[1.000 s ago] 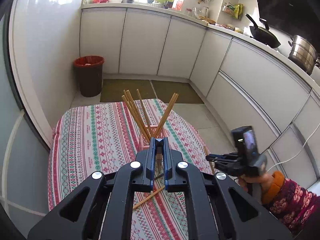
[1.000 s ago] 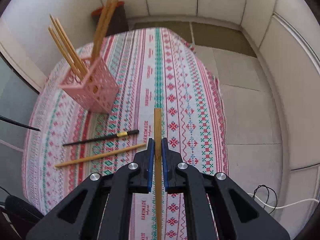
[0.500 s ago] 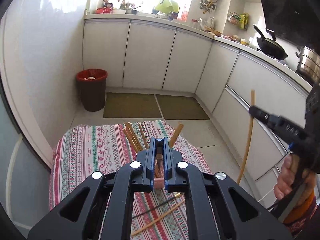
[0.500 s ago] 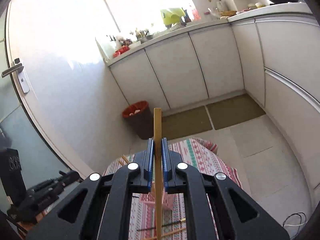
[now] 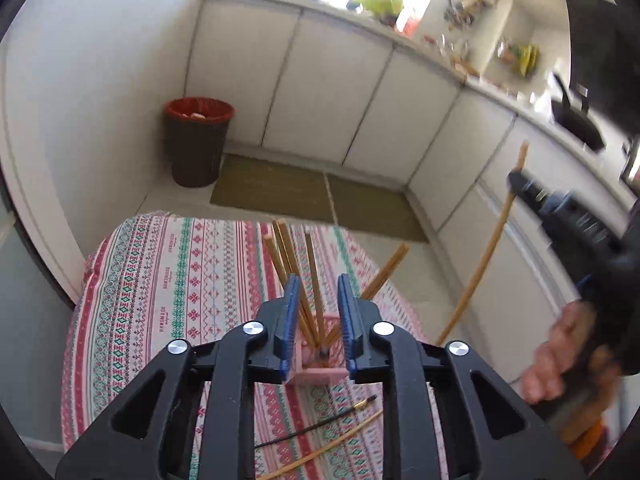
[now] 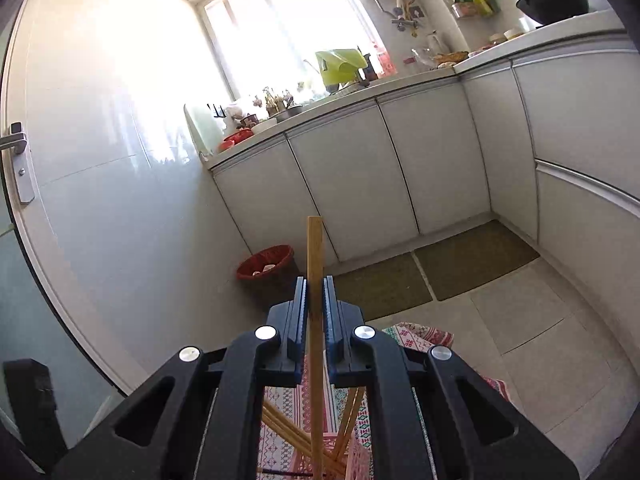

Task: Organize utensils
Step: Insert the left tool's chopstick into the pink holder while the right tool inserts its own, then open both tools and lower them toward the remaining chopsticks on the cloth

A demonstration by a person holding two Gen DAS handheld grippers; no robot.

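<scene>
**Left tongs let go of the holder as the chopstick comes over it**

Half a second ago the left gripper (image 5: 319,312) was clenched on the rim of the pink holder (image 5: 319,368); its blue pads now stand spread apart, one on each side of the holder at lower centre of the left view, and touch nothing. The right gripper (image 6: 315,312) remains clamped on a single bamboo chopstick (image 6: 315,256), which runs straight up between its pads at the centre of the right view. In the left view that chopstick (image 5: 486,248) has shifted a little: it slants down from the right gripper (image 5: 516,180) at the right edge, its lower tip near the holder's right side but outside it.

The pink holder stands on the patterned tablecloth (image 5: 180,276) and holds several bamboo chopsticks (image 5: 294,272), most leaning up and left, one leaning right. In the right view the holder (image 6: 352,456) shows at the bottom edge, under the held stick. On the cloth just in front of the holder lie a black chopstick (image 5: 320,426) and a loose bamboo chopstick (image 5: 332,446), side by side, at lower centre.

At upper left, on the floor beside the cabinets, a dark bin (image 5: 198,140) with a red liner holds some scraps.
</scene>
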